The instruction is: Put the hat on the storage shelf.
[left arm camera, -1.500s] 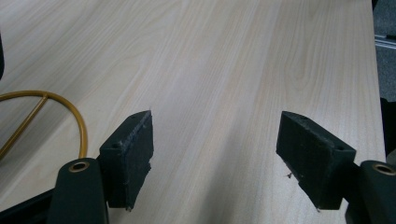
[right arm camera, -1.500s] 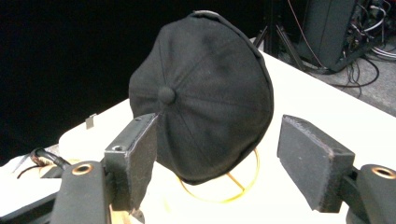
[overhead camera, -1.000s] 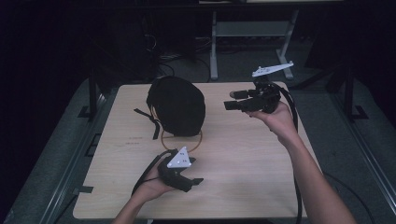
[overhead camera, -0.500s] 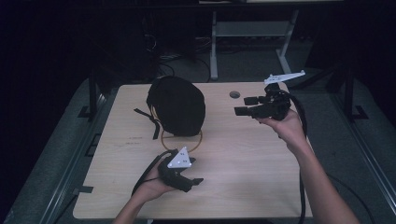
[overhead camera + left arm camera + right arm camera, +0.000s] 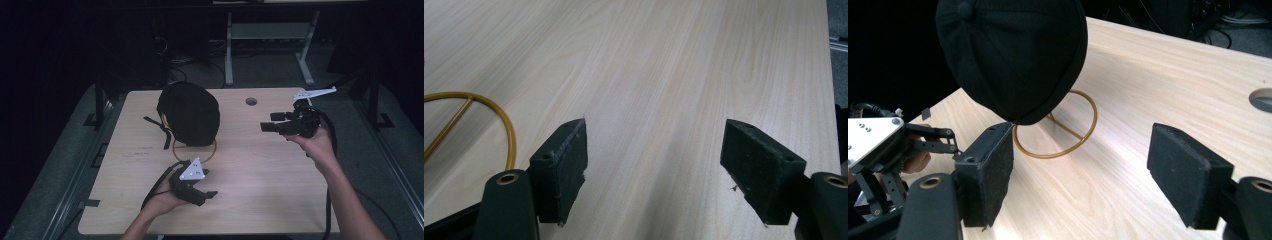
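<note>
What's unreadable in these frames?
- High view: the upright of the yellow wire stand is hidden under the black cap; its ring base shows.
- Left gripper view: the stand's ring is cut off by the left edge.
- Right gripper view: the cap's top is cut off by the upper edge.
- High view: the room beyond the wooden table is too dark.

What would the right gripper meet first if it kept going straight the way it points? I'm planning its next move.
Probably the black cap on its gold wire stand. The right gripper points at it with open jaws, across bare table; exact height is unclear.
</note>
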Available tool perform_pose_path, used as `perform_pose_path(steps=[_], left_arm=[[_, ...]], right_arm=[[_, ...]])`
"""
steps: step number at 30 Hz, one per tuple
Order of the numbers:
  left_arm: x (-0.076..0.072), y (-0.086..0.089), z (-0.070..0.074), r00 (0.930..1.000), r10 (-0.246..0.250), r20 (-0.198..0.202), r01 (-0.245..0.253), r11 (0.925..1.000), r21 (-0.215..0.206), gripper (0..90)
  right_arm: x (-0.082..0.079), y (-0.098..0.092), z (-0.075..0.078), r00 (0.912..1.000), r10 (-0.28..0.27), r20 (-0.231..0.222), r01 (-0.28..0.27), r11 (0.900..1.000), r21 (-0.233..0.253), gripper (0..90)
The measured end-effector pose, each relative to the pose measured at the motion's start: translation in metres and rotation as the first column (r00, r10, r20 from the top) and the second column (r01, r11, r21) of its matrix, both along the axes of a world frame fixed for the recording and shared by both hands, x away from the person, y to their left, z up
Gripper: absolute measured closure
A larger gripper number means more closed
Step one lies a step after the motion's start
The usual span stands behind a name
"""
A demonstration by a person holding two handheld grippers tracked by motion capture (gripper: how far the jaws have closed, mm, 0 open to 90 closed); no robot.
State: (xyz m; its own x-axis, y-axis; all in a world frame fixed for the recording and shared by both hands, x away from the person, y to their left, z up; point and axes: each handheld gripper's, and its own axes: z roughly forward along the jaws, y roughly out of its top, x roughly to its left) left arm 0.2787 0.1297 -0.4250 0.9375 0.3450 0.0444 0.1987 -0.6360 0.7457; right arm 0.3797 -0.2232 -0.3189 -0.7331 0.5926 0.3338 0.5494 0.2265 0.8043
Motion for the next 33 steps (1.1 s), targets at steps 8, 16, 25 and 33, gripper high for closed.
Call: perform_pose_path(steps=[8, 16, 25, 33], left_arm=[[0.000, 0.001, 0.000, 1.0000, 0.005, 0.000, -0.005, 1.0000, -0.003, 26.8], [0.000, 0.001, -0.001, 1.0000, 0.003, 0.003, -0.003, 1.0000, 0.002, 26.7], [0.000, 0.001, -0.001, 1.0000, 0.003, 0.003, -0.003, 1.0000, 0.002, 26.8], [0.000, 0.000, -0.002, 1.0000, 0.004, 0.003, -0.004, 1.0000, 0.004, 26.7]], right_arm=[[-0.005, -0.011, -0.008, 0.9999, -0.009, -0.011, 0.009, 1.000, 0.010, 26.1], [-0.011, -0.018, -0.021, 0.9995, -0.019, -0.023, 0.020, 1.000, 0.021, 26.1], [-0.015, -0.026, -0.038, 0.9983, -0.027, -0.051, 0.028, 0.999, 0.018, 25.6], [-0.020, -0.034, -0.048, 0.9968, -0.040, -0.069, 0.042, 0.999, 0.030, 25.2]])
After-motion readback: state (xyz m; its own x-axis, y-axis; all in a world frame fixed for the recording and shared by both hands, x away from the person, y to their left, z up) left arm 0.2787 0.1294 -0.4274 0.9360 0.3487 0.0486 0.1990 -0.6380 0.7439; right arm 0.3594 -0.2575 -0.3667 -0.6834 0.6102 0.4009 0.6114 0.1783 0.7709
